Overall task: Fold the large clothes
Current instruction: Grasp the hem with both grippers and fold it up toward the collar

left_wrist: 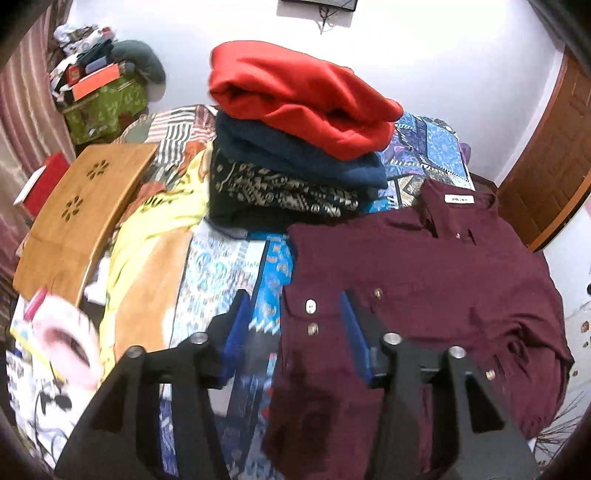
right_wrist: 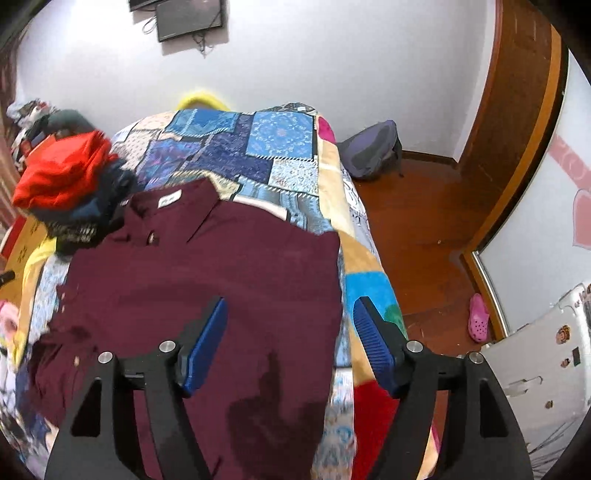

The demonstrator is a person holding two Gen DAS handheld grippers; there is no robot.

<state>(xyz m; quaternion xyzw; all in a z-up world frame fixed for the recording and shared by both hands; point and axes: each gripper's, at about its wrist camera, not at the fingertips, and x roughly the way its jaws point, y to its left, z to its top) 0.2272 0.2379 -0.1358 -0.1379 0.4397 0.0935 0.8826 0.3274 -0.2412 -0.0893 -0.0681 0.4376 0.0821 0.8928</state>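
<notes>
Two claws hang spread and empty above the bed (right_wrist: 369, 266). On the left stands a stack of folded clothes (left_wrist: 295, 147), a red garment on top. Beside it the maroon shirt (left_wrist: 424, 277) lies partly folded on the patchwork bedspread, collar away from me. The left claw (left_wrist: 295, 314) hovers over its buttoned edge, the right claw (right_wrist: 290, 325) over its other side edge. I judge one fold done; next calls for gripping the hem and folding it toward the collar.

A home bedroom. A bed with a blue patchwork quilt (right_wrist: 258, 147) fills the middle, a dark wall-mounted screen (right_wrist: 190, 16) hangs at twelve o'clock. A brown wooden door (right_wrist: 517, 92) stands at two o'clock.
</notes>
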